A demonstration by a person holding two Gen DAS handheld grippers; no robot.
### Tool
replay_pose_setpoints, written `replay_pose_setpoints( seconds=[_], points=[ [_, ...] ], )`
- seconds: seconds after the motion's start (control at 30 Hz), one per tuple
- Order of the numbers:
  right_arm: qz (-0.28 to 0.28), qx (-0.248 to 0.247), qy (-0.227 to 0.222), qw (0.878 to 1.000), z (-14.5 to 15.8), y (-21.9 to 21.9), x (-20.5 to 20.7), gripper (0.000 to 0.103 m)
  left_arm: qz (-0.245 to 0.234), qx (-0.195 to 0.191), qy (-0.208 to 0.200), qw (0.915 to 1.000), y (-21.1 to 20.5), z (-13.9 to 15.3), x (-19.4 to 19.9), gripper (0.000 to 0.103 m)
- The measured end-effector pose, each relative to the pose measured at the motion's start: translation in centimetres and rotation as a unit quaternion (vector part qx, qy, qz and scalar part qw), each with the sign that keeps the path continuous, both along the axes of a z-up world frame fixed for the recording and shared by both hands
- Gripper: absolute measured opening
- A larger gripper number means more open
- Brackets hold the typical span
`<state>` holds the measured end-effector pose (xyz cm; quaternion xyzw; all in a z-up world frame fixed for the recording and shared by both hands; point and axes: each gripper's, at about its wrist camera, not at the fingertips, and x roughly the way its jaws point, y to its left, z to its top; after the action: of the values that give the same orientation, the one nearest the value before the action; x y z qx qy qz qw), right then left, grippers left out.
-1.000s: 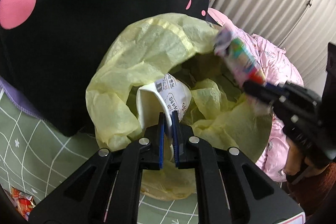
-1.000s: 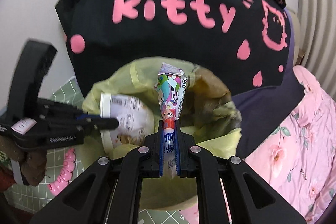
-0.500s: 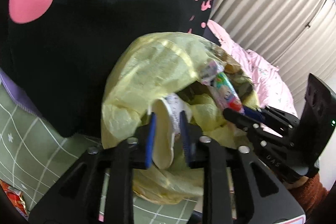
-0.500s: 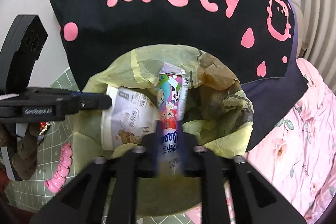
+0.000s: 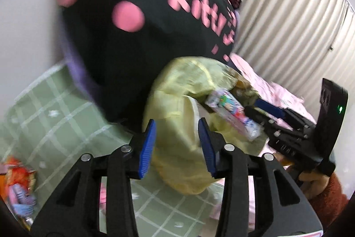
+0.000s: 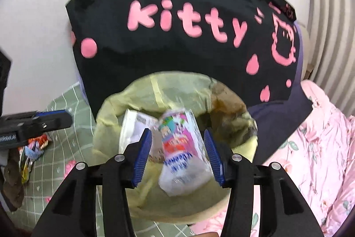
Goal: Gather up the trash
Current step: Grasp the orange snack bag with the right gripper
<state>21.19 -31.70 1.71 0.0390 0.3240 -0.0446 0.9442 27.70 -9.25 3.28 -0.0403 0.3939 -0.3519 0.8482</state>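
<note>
A yellow trash bag [image 5: 177, 90] [image 6: 155, 86] stands open on the green mat. Inside it lies a white paper cup [image 5: 197, 108] [image 6: 133, 128]. My left gripper [image 5: 177, 126] is opening, back from the bag, with only the bag's outer side showing between its fingers. In the right wrist view it [image 6: 44, 119] sits at the left edge. My right gripper [image 6: 177, 139] [image 5: 266, 112] is opening over the bag's mouth. A colourful snack wrapper [image 6: 182, 148] [image 5: 230, 112] hangs blurred and loose between its blue pads, tipping into the bag.
A black cushion with pink "kitty" lettering [image 6: 184, 37] leans on the wall behind the bag. The green checked mat [image 5: 55, 117] holds more snack wrappers [image 5: 17, 181] [image 6: 33, 148] to the left. Pink floral fabric [image 6: 310, 148] lies to the right, and a curtain [image 5: 288, 26] hangs behind.
Both grippers went from shut to open. The left one let go of the white cup and pulled back from the bag. The right one released the wrapper, which now slips downward.
</note>
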Motion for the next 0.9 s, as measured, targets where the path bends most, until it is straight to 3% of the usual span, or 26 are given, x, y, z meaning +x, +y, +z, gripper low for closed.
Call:
replay_pose_setpoints(
  seconds=[0.17, 0.33, 0.47, 0.57, 0.7, 0.8, 0.9],
  points=[
    [0.026, 0.011, -0.027, 0.999, 1.3, 2.4, 0.8, 0.054, 0.062, -0.004, -0.034, 0.9975, 4.9, 0.4, -1.2, 0.039],
    [0.090, 0.010, -0.020, 0.996, 0.9, 7.3, 2.2, 0.055, 0.182, 0.004, -0.050, 0.9820, 12.7, -0.6, -2.5, 0.039],
    [0.135, -0.006, -0.014, 0.991, 0.3, 11.5, 2.7, 0.055, 0.287, 0.014, -0.050, 0.9565, 19.5, -1.6, -3.9, 0.039],
    [0.175, 0.002, 0.000, 0.985, -0.5, 14.6, 3.4, 0.055, 0.388, 0.012, -0.051, 0.9201, 25.7, -2.5, -6.1, 0.039],
    [0.234, 0.007, 0.018, 0.972, -1.5, 19.2, 4.2, 0.054, 0.462, 0.010, -0.032, 0.8865, 31.2, -3.9, -8.6, 0.039],
    [0.275, 0.008, 0.022, 0.961, -1.8, 22.5, 4.6, 0.054, 0.489, 0.018, -0.015, 0.8719, 33.6, -4.8, -10.0, 0.039],
    [0.325, 0.008, 0.022, 0.945, -1.8, 26.4, 4.7, 0.054, 0.501, 0.024, -0.005, 0.8650, 35.0, -5.4, -11.1, 0.039]
  ],
)
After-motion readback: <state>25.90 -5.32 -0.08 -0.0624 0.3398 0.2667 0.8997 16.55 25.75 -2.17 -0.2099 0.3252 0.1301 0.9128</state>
